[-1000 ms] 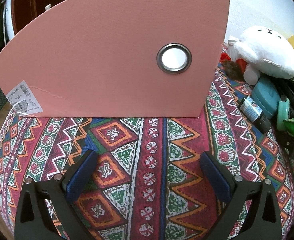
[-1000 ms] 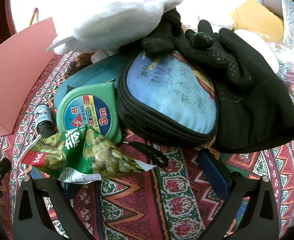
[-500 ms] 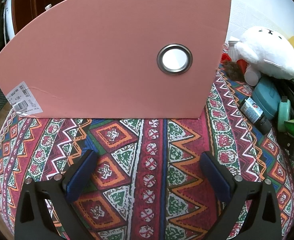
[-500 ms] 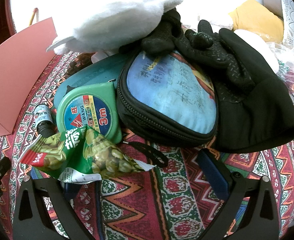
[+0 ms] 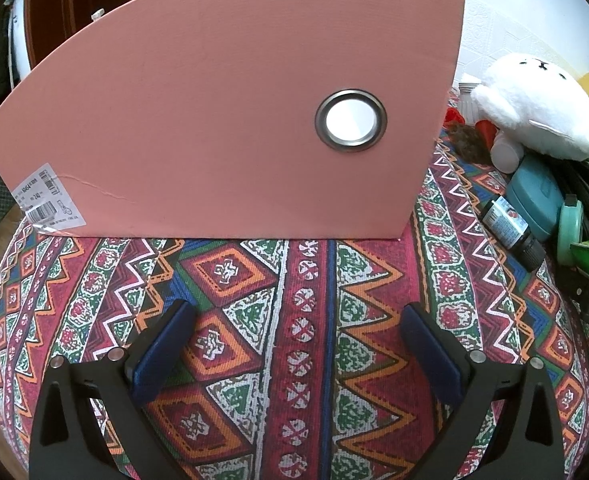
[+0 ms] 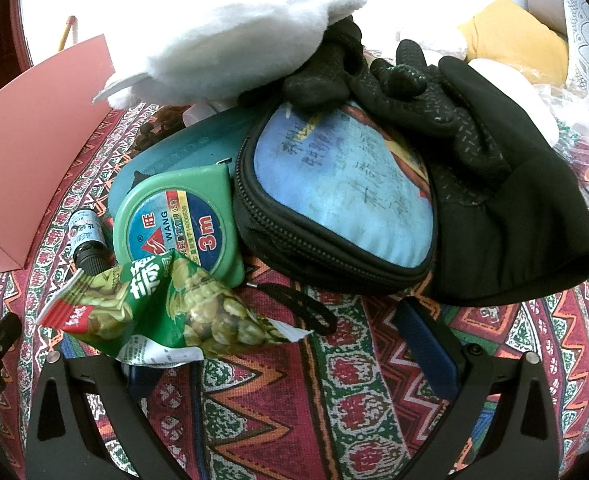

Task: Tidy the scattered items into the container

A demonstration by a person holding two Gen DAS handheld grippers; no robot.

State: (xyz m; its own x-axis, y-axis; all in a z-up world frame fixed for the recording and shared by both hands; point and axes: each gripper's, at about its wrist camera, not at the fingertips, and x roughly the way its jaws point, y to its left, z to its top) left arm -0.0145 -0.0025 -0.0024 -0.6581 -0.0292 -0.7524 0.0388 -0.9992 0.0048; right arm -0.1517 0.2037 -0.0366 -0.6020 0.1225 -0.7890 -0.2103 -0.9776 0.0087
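Observation:
The pink card container with a metal-ringed hole stands upright on the patterned cloth, ahead of my left gripper, which is open with only cloth between its fingers. In the right wrist view a pile lies close ahead: a green snack packet, a green 3m tape measure, a small dark bottle, a blue zip pouch, black gloves, a teal case and a white plush toy. My right gripper is open. The packet covers its left finger.
The same pile sits at the right edge of the left wrist view, with the plush toy on top and the bottle nearest the container. A yellow cushion and plastic bags lie behind the gloves. A price sticker marks the container's lower left corner.
The left wrist view has drifted very slightly. The right gripper and the pile have not moved.

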